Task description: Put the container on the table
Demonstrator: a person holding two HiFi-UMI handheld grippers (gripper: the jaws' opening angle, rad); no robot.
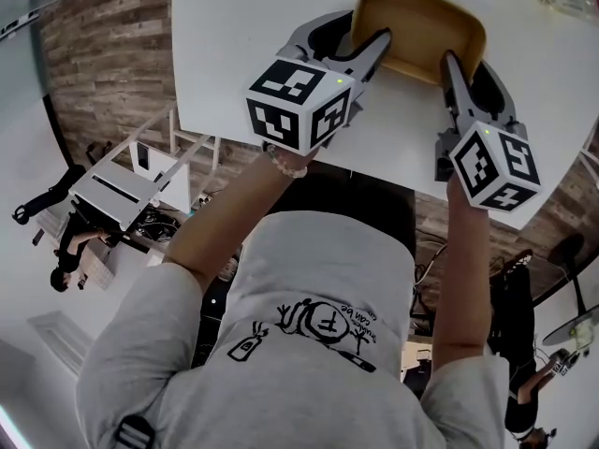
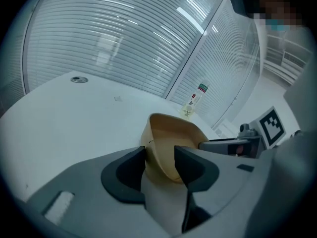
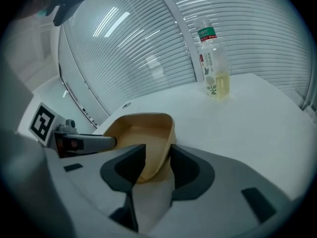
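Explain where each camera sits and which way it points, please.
Head view: on the person's head, looking steeply down at the table; shows their grey shirt, forearms, left gripper and right gripper.
Left gripper view: rides the left gripper, looking along its jaws, shut on the container's rim; the right gripper shows at right.
Right gripper view: rides the right gripper, jaws shut on the opposite rim; the left gripper shows at left.
Shared: both gripper views show the container and a bottle beyond it.
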